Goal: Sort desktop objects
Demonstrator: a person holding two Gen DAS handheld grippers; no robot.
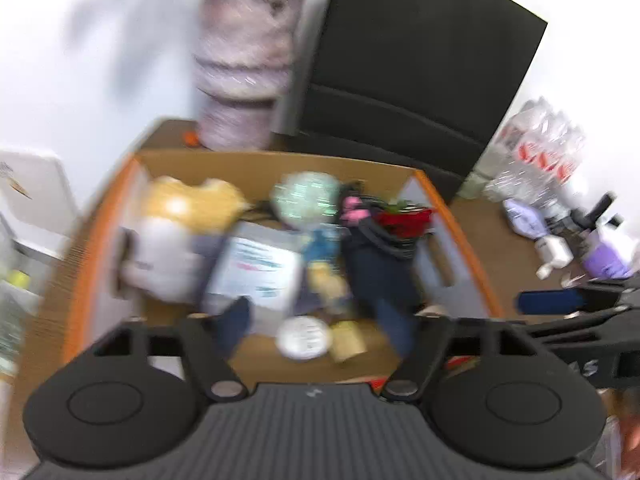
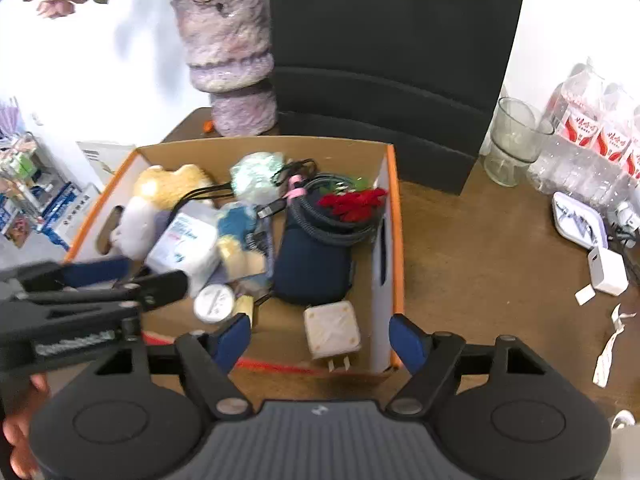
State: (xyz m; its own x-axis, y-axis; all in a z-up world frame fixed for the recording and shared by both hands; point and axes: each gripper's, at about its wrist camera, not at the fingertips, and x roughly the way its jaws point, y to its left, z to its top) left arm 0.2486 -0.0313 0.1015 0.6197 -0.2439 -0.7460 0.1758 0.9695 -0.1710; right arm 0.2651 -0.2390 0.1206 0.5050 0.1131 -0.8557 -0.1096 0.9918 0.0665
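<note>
Against a white wall, the brown wooden table point(image 2: 480, 240) carries an orange-edged cardboard box point(image 2: 394, 216) crammed with sorted clutter. Both claws hover released: the left claw point(image 1: 316, 328) and the right claw point(image 2: 320, 340), nothing between the fingers. A white square charger point(image 2: 331, 330) lies inside the box. Next, probably, the white adapter point(image 2: 608, 270) on the table.

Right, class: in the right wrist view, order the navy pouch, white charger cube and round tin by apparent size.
1. navy pouch
2. white charger cube
3. round tin
The cube lies nearer the camera, so its lead over the tin is unsure.
</note>
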